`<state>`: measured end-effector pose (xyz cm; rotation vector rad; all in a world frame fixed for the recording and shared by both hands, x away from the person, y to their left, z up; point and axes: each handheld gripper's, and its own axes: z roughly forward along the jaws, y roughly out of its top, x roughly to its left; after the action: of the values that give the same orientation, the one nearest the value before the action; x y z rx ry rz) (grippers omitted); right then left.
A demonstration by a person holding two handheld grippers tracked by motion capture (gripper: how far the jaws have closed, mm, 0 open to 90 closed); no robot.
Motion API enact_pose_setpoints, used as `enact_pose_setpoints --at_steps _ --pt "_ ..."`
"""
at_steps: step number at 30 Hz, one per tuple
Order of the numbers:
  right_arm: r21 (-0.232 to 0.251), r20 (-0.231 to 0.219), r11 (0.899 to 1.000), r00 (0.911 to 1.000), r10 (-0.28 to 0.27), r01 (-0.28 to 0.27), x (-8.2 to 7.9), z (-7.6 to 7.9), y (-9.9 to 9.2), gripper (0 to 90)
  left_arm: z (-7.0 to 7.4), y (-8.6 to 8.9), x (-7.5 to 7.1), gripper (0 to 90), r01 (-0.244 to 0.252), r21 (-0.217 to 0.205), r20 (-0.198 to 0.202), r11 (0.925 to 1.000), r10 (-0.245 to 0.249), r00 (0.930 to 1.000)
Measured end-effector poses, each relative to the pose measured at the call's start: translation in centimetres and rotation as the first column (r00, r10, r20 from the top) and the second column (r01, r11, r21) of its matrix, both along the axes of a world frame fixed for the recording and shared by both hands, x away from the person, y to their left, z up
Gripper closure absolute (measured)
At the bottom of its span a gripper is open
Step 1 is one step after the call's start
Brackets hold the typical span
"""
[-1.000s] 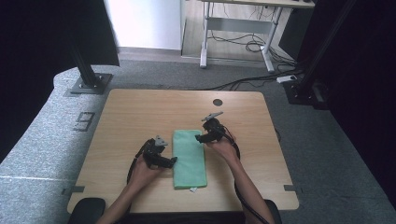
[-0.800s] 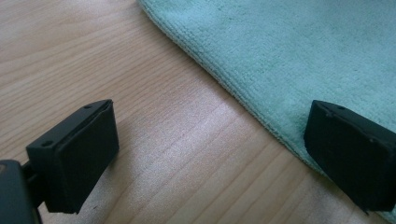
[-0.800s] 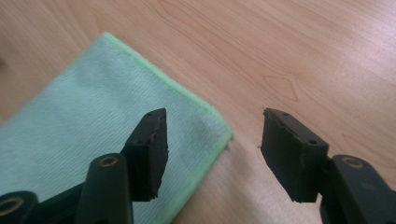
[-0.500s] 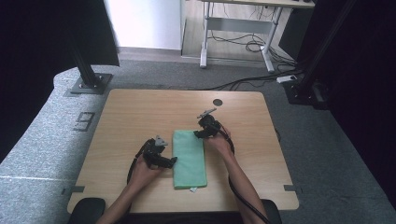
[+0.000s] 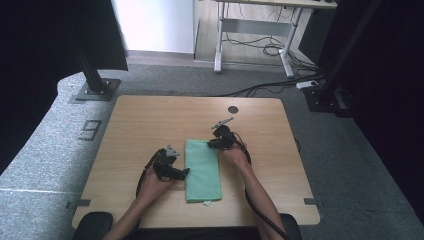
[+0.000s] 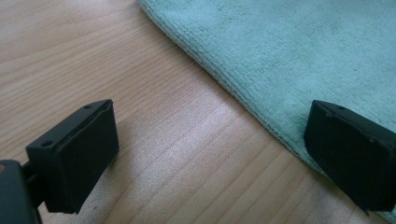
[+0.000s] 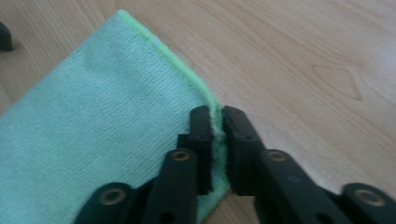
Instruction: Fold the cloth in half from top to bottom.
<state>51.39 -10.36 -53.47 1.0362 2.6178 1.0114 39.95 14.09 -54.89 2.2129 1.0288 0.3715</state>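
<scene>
On the wooden table (image 5: pixel 150 125), left to right: left gripper (image 5: pixel 181 173), jaws wide apart, straddling the near-left edge of the folded green cloth (image 5: pixel 202 167); right gripper (image 5: pixel 212 144) clamped on its far-right edge, just closed, likely to drag or unfold the cloth if lifted alone.

A wooden table (image 5: pixel 150 125) fills the centre of the frame; a desk frame (image 5: pixel 255 35) and loose cables (image 5: pixel 255 47) sit at top centre.
</scene>
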Motion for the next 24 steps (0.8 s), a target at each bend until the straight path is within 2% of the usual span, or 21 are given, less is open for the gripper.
enact_pose_setpoints --at_steps 3,7,10,12,16,21,24 --pt "-0.009 -0.001 1.0 1.0 -0.006 0.006 -0.1 0.1 0.2 85.3 0.0 0.0 0.0 3.2 -0.001 -0.002 0.0 1.0 0.001 1.0" --pt "-0.044 0.023 0.999 0.9997 -0.007 0.008 -0.4 0.2 0.6 85.6 0.2 0.0 -0.1 3.4 0.013 -0.031 -0.017 0.9994 -0.013 0.9998" --pt "-0.068 0.049 0.998 0.9988 -0.005 0.009 -0.6 0.3 0.9 85.6 0.2 -0.4 -0.5 3.3 0.034 -0.008 -0.012 0.9994 -0.034 0.9994" --pt "-0.072 0.057 0.997 0.9983 -0.006 0.01 -0.8 0.3 0.9 85.5 0.1 -0.5 -0.5 3.2 0.029 -0.002 -0.01 0.9996 -0.029 0.9995" --pt "-0.06 0.074 0.998 0.9971 -0.016 0.02 -1.1 0.9 0.7 85.6 0.1 -0.5 -0.5 3.0 0.024 0.0 -0.006 0.9997 -0.024 0.9997" --pt "-0.02 0.099 1.0 0.995 -0.002 0.004 -1.8 2.5 0.2 85.6 0.0 -0.5 -0.5 2.1 0.022 0.002 -0.002 0.9997 -0.022 0.9997" --pt "-0.016 0.129 1.0 0.9915 0.018 -0.016 -2.6 3.4 0.0 85.7 0.0 -0.5 -0.5 2.1 0.021 0.003 0.0 0.9998 -0.021 0.9998"
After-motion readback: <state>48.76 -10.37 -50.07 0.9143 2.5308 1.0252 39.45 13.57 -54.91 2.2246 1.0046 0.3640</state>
